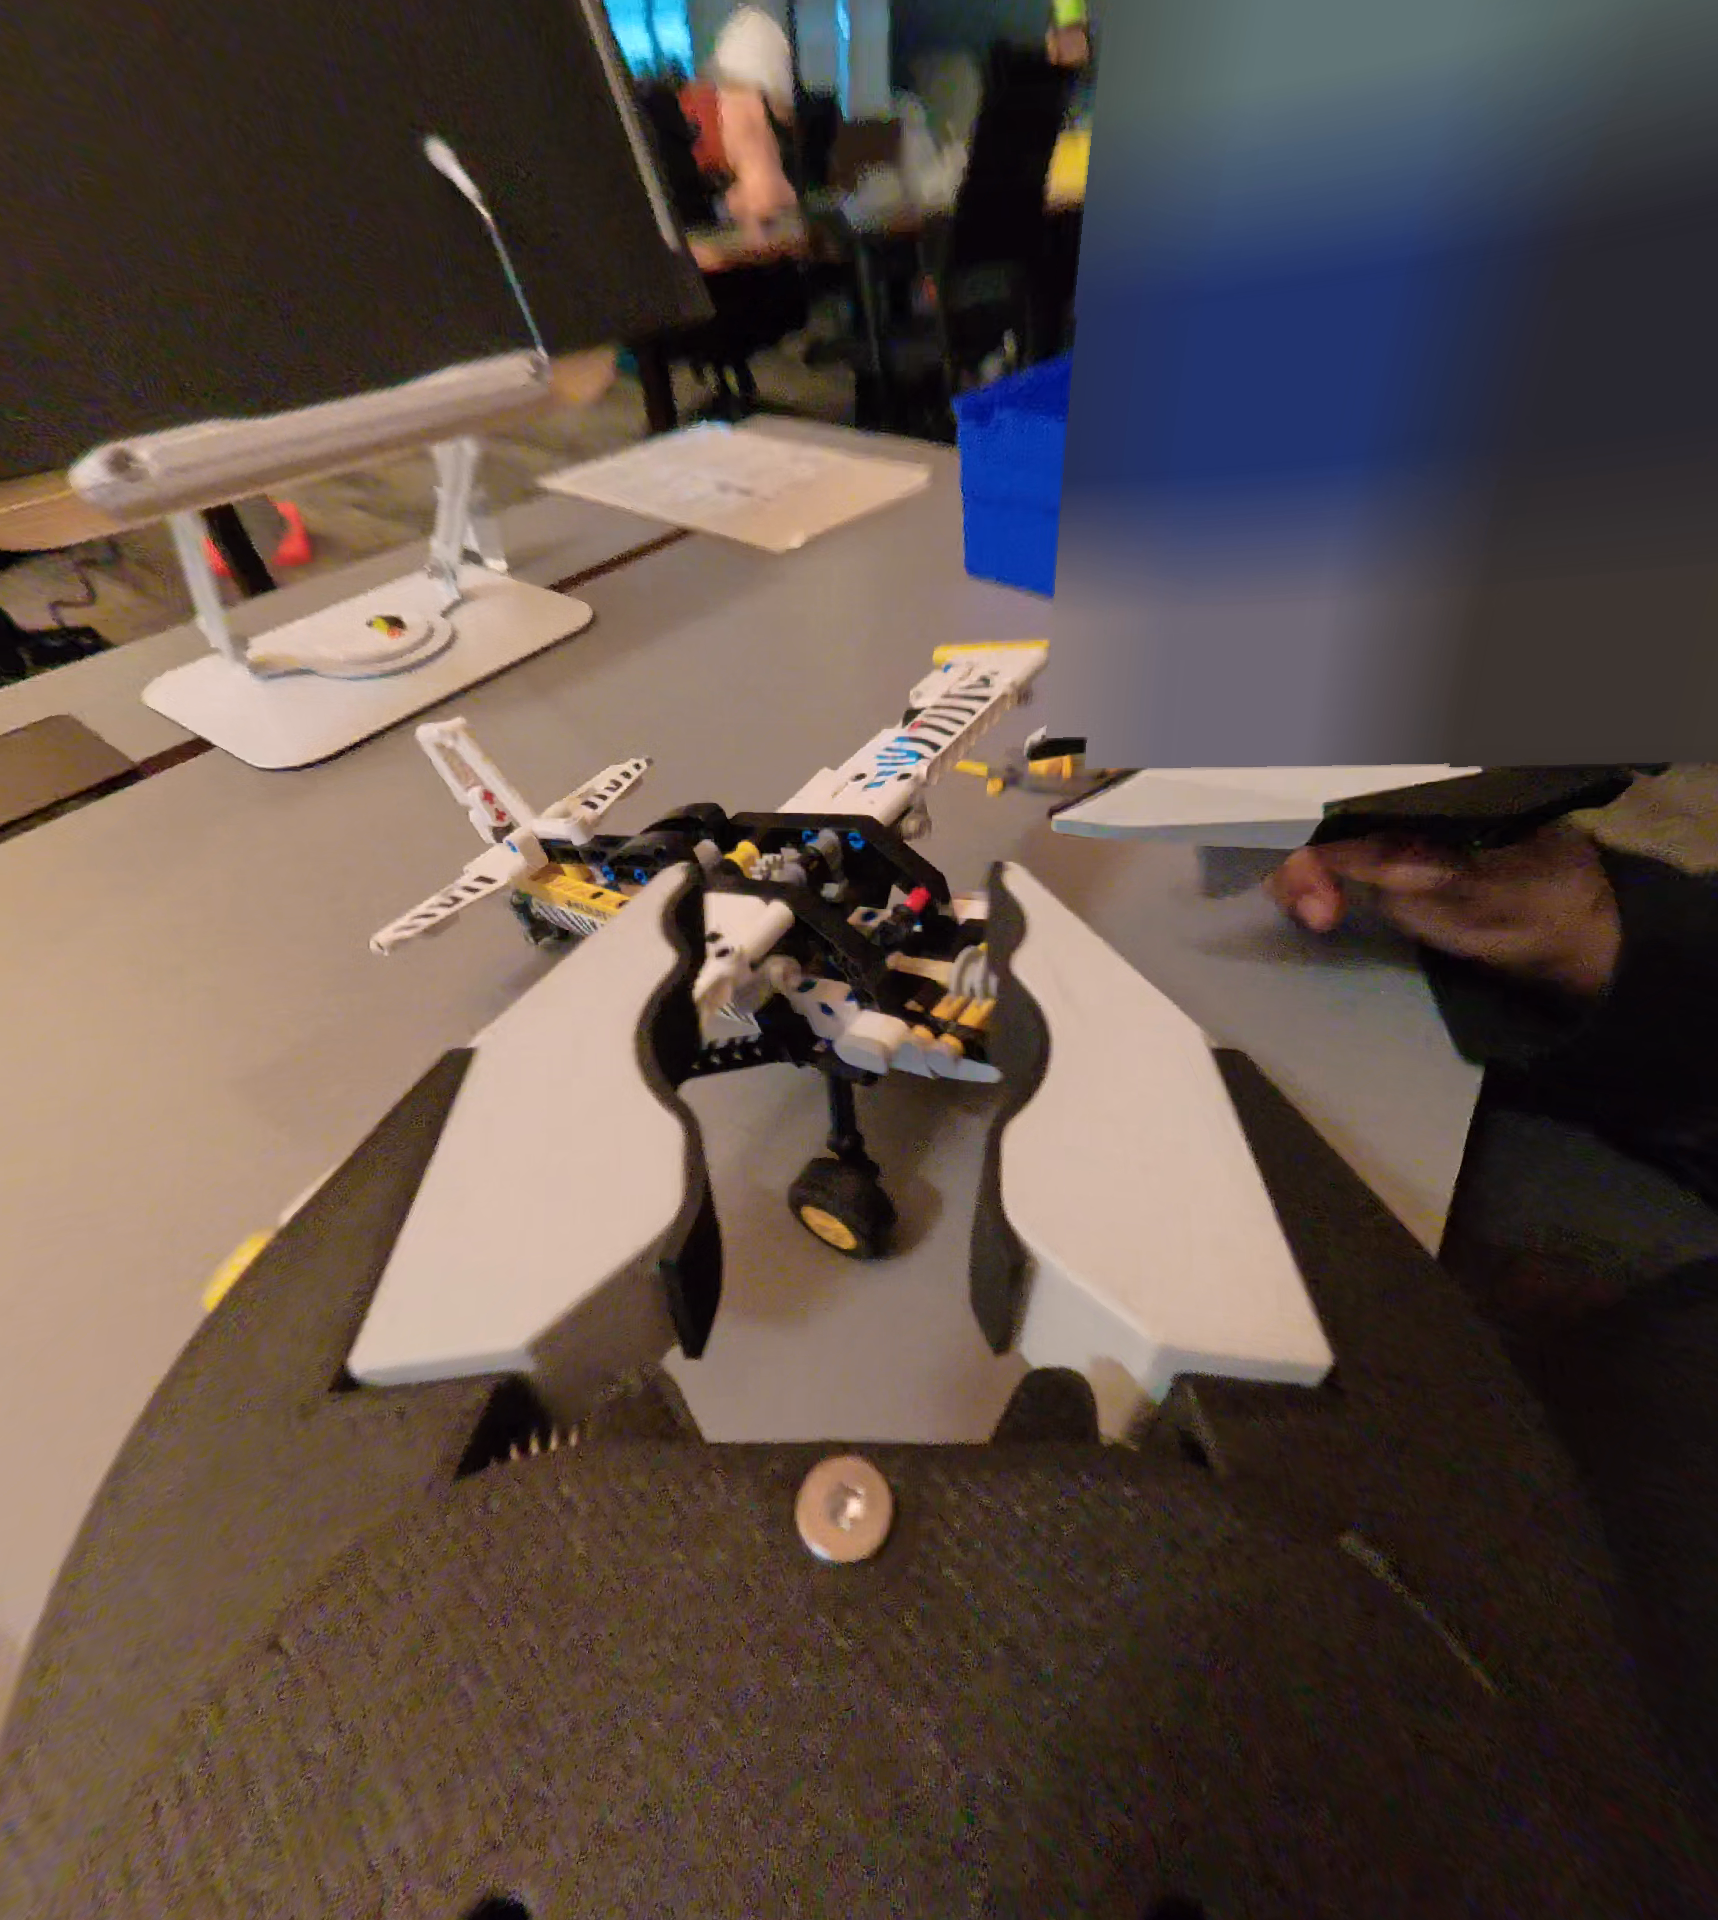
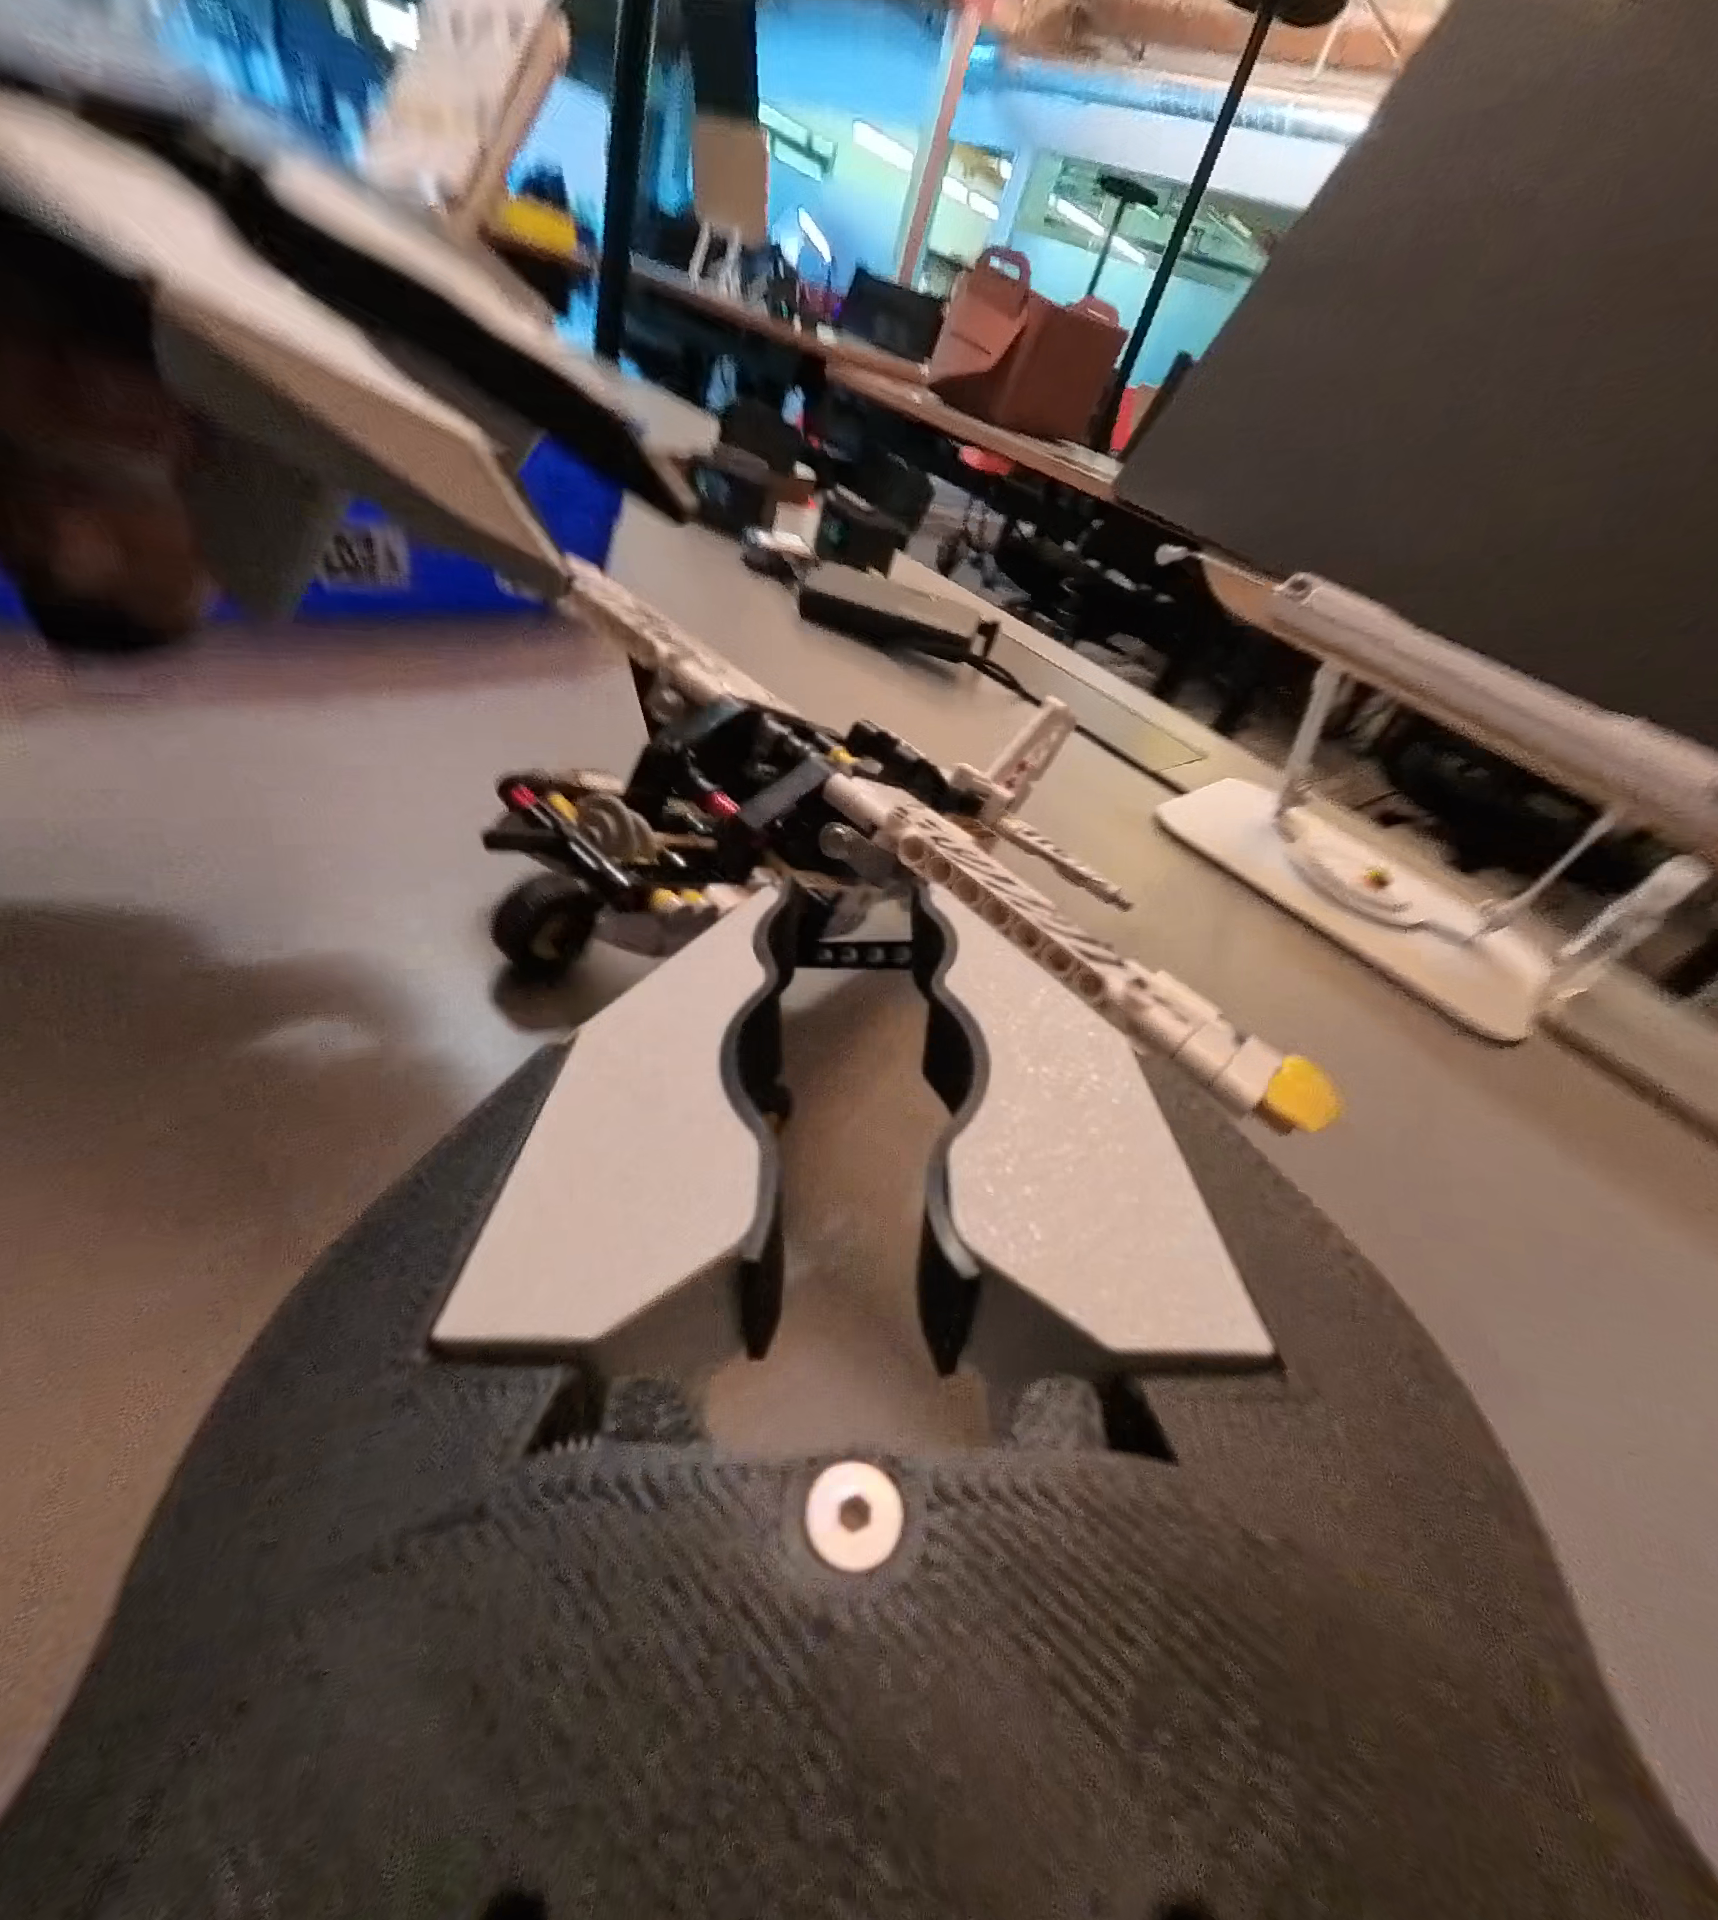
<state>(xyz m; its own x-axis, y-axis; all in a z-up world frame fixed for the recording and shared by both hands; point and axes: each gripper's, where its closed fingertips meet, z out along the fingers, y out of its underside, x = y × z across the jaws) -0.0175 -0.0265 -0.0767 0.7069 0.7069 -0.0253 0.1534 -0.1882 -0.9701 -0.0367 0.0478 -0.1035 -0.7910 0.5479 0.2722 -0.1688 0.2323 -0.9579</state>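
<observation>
While my left gripper stands wide around the nose of the brick-built plane, pads not visibly pressing, my right gripper brackets a black beam beneath its wing; I cannot tell whether it pinches. It stands on wheels mid-table. I judge it light, rigid, snap-apart; the black frame is safest. Blur hides contact.

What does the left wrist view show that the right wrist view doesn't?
Only the left wrist view shows the white printed paper sheet lying on the grey table. Only the right wrist view shows the reddish-brown bags on a far desk. Both show the black, white and yellow brick-built toy plane, the blue plastic bin and the monitor's flat white stand.
</observation>
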